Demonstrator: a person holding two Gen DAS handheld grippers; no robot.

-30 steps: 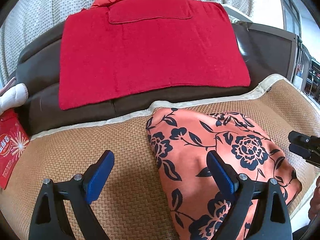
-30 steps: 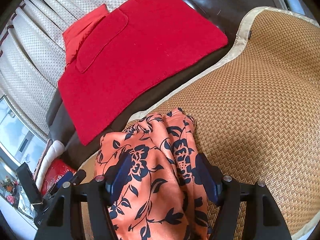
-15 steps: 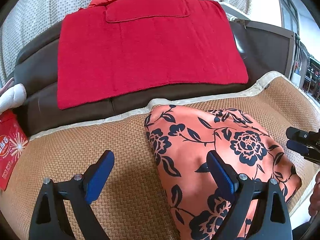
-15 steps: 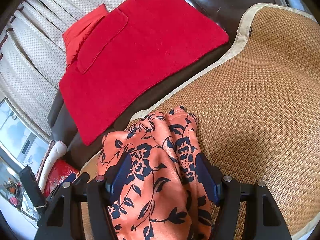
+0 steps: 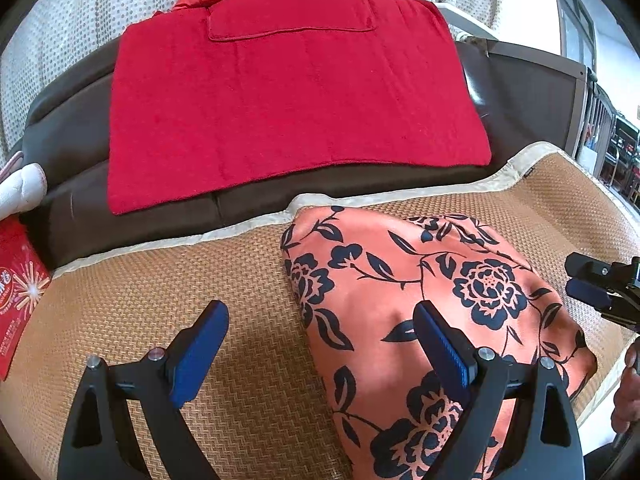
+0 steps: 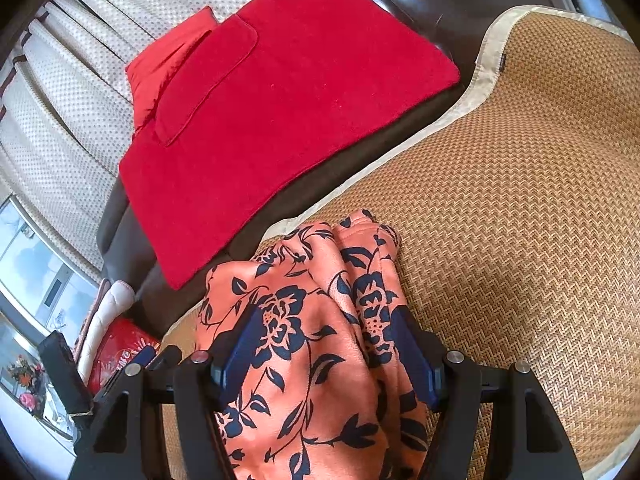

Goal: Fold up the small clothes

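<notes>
While the orange floral garment (image 5: 420, 300) lies bunched on the woven mat (image 5: 160, 300), just in front of the dark sofa (image 5: 72, 132), we see it already doubled over into a rough wedge, so folding looks partly done. Our left gripper (image 5: 320, 344) is wide open with nothing in it: 1 pad hangs over bare mat, the other over the cloth's left part, likely lined up to take that edge next. From the right wrist view, our right gripper (image 6: 324, 348) has its 2 blue pads on either side of a raised ridge of the same garment (image 6: 312, 320); the fabric fills the gap and appears to touch both pads, but we cannot tell whether it is truly clamped or only straddled. The ridge probably stands up because the cloth is gathered between the pads. In the left wrist view the right gripper (image 5: 588, 284) sits at the garment's far right side, well apart from the left one. A red towel (image 5: 280, 100) drapes the sofa back, and a red packet (image 5: 16, 300) lies off the mat's left edge.
</notes>
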